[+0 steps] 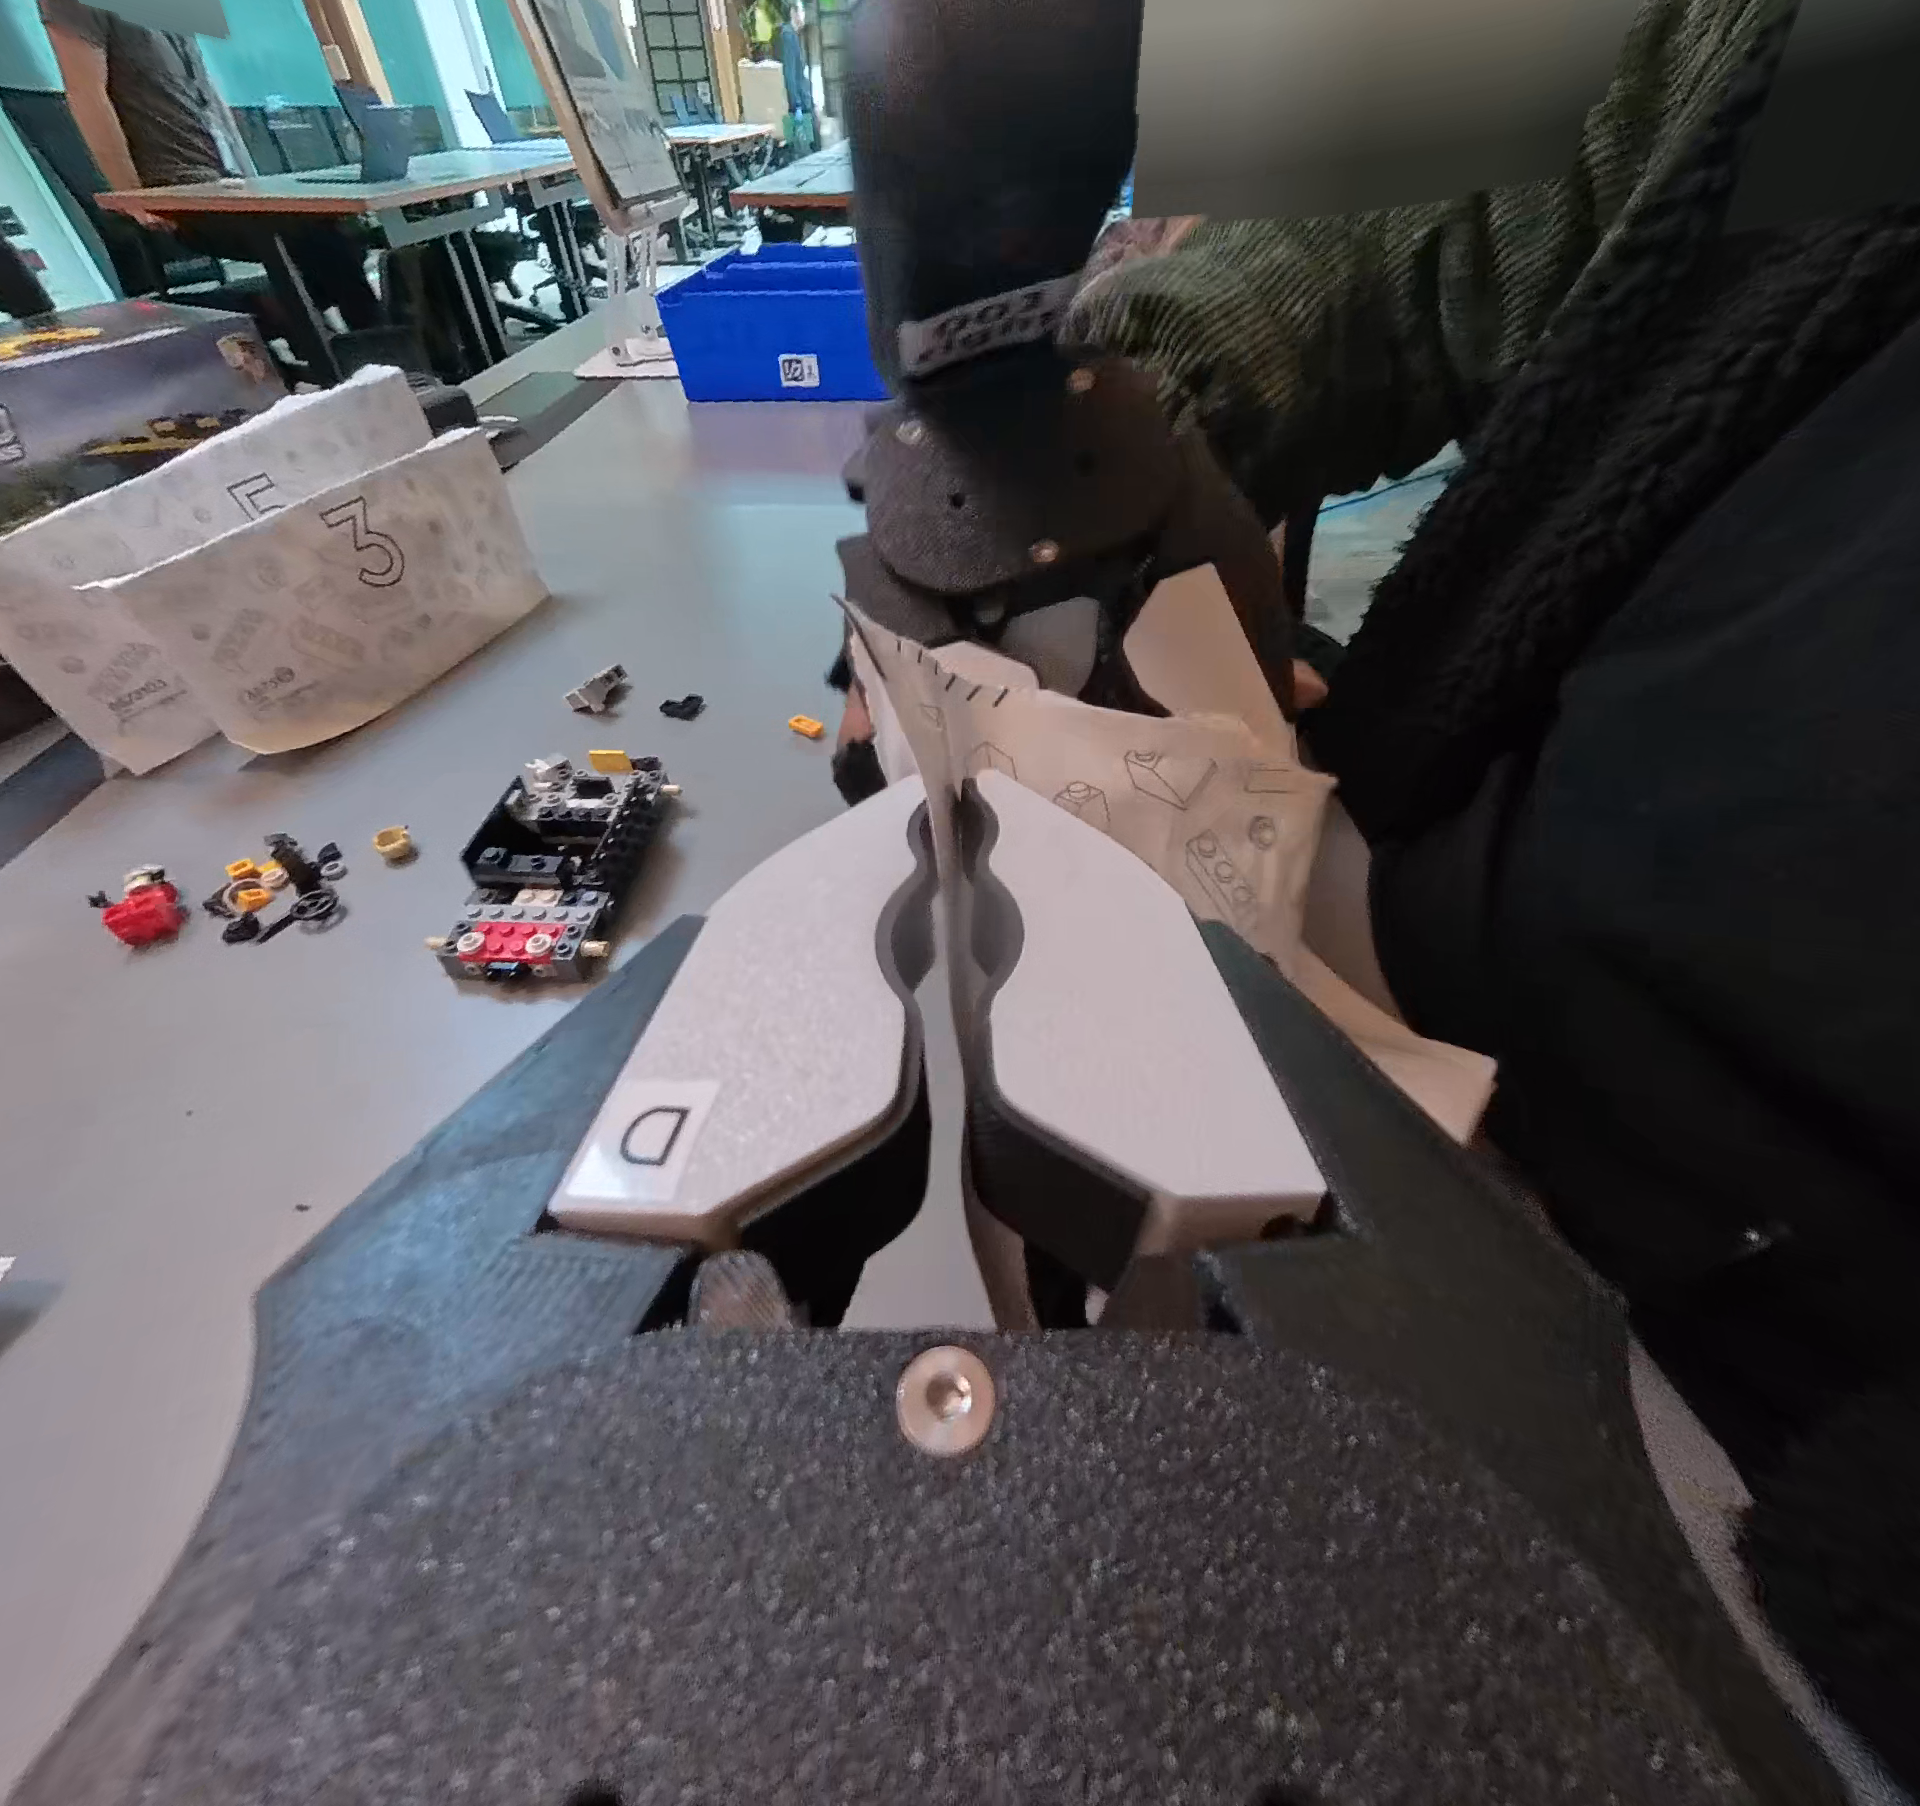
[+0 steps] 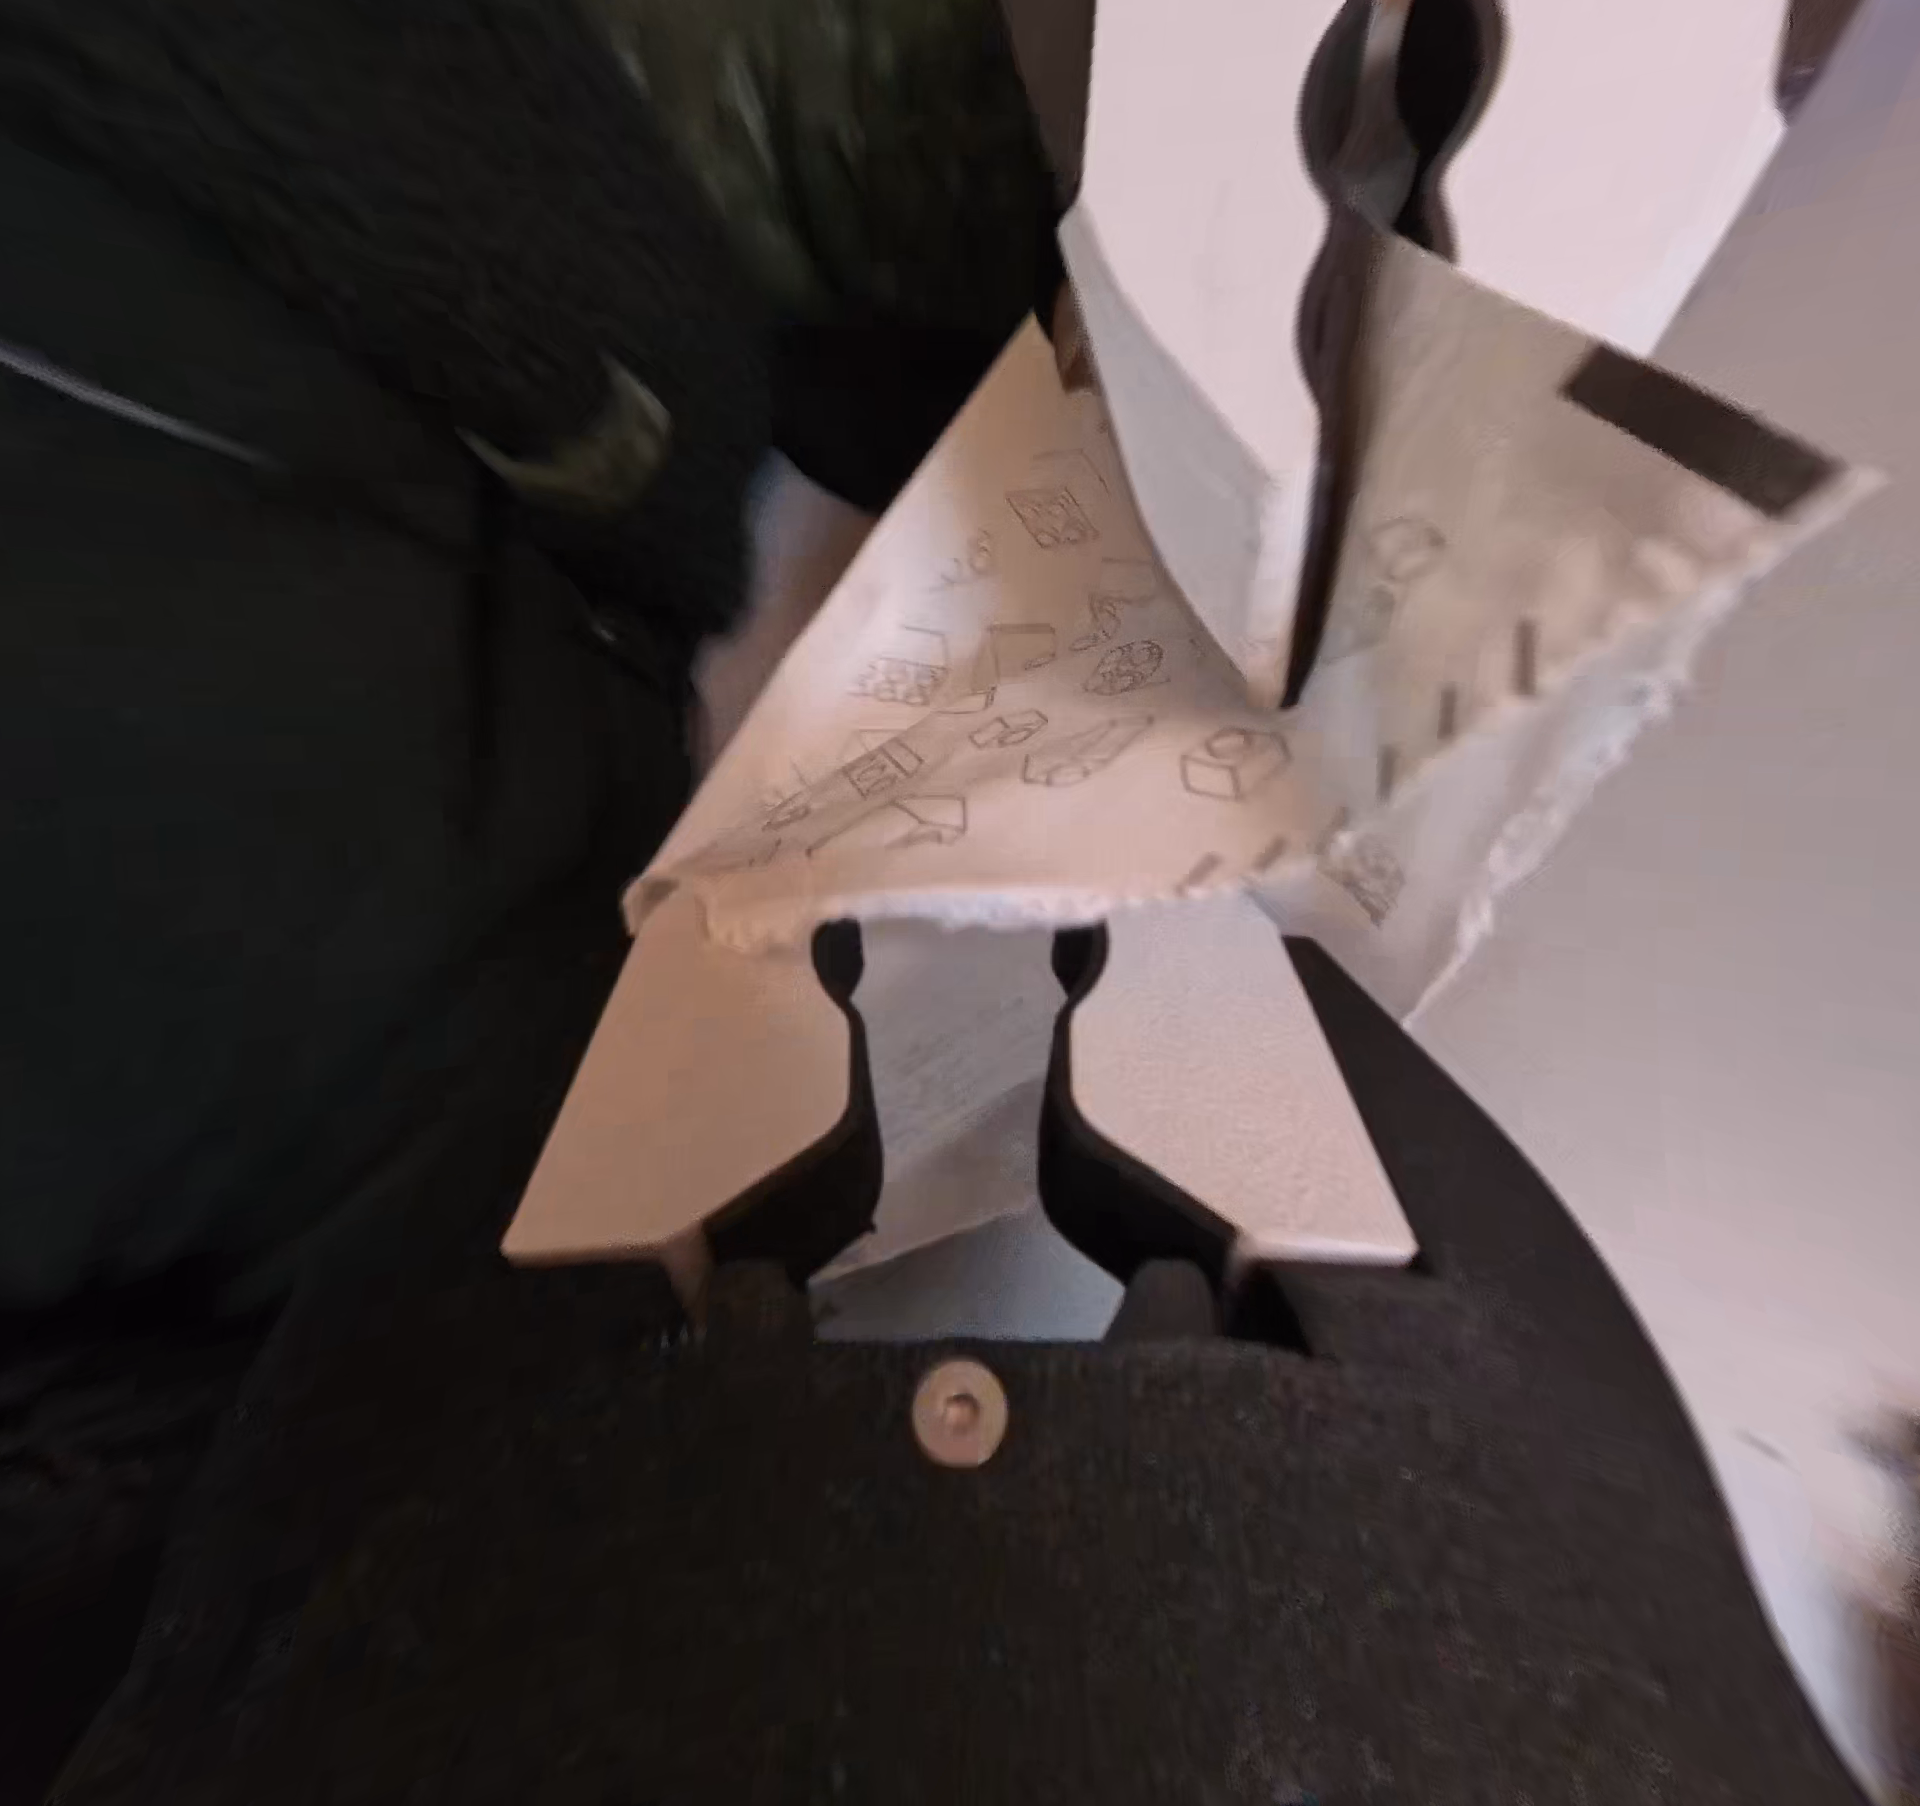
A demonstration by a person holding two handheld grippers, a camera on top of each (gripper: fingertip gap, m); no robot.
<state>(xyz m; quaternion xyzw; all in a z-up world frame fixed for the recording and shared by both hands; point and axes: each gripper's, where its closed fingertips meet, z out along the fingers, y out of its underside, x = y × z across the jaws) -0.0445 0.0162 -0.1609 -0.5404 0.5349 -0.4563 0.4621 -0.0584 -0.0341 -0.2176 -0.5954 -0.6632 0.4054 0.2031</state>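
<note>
My left gripper [image 1: 961,790] is shut on the upper edge of a white paper bag [image 1: 1164,769] printed with brick drawings and holds it up above the grey table [image 1: 675,530]. The bag's top is torn open. In the right wrist view the same bag [image 2: 997,717] hangs from the left gripper [image 2: 1351,468]. My right gripper [image 2: 956,935] is open, its fingers wide apart at the bag's torn edge, which lies over their tips; the pads do not press on the paper. It also shows in the left wrist view [image 1: 1081,655], just behind the bag.
A partly built black, grey and red brick model [image 1: 566,852] and loose small pieces [image 1: 275,889] lie on the table to the left. Two white numbered paper bags [image 1: 312,603] stand farther left, before a dark box [image 1: 114,395]. A blue bin [image 1: 769,333] is behind. The left gripper's tips are roughly 7 centimeters from the right gripper's.
</note>
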